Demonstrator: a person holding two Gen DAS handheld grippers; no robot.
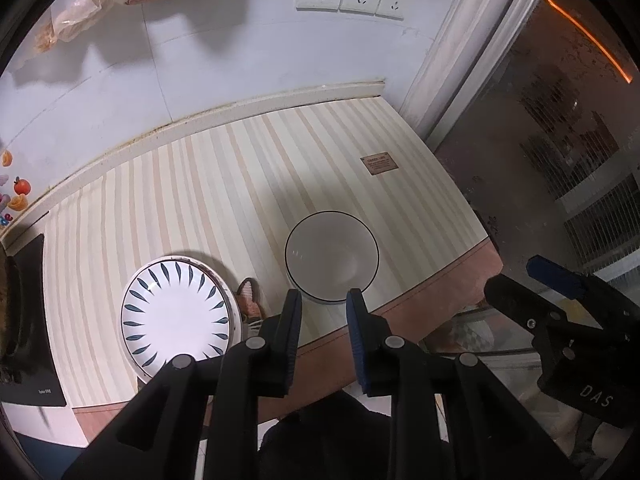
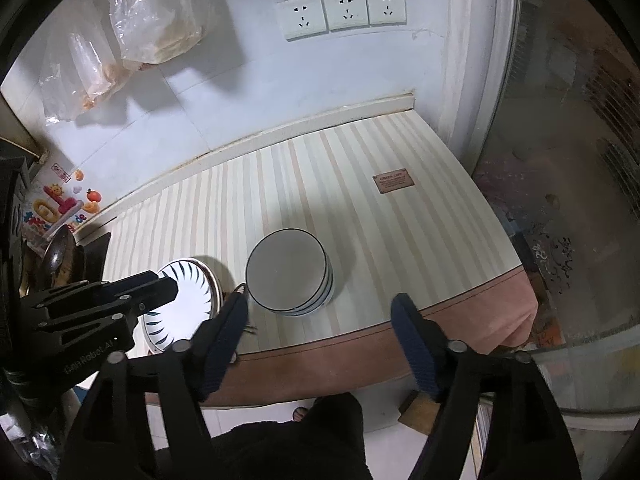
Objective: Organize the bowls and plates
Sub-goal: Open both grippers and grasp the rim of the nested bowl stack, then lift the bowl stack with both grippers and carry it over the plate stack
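While both grippers hang above the near edge, your striped bench (image 2: 360, 168) carries everything: a stack of white bowls (image 2: 289, 272) with a dark rim line sits mid-bench, near the front edge, and the leaf-pattern plates (image 1: 178, 318) sit apart to its left, top plate on a second one underneath. Nothing is held. Your right gripper (image 2: 320, 312) is spread wide with empty jaws, the bowl stack showing past them. Your left gripper (image 1: 324, 300) is nearly pressed together, only a narrow gap, nothing in it.

Handling, my read: glazed ceramic, so stiff, slick, chip-prone, and the stack is heavy. Take a bowl by its rim, one pad inside and one outside. For the plates, pinch the raised lip at the near side; the flat centre gives no purchase. Set down gently.
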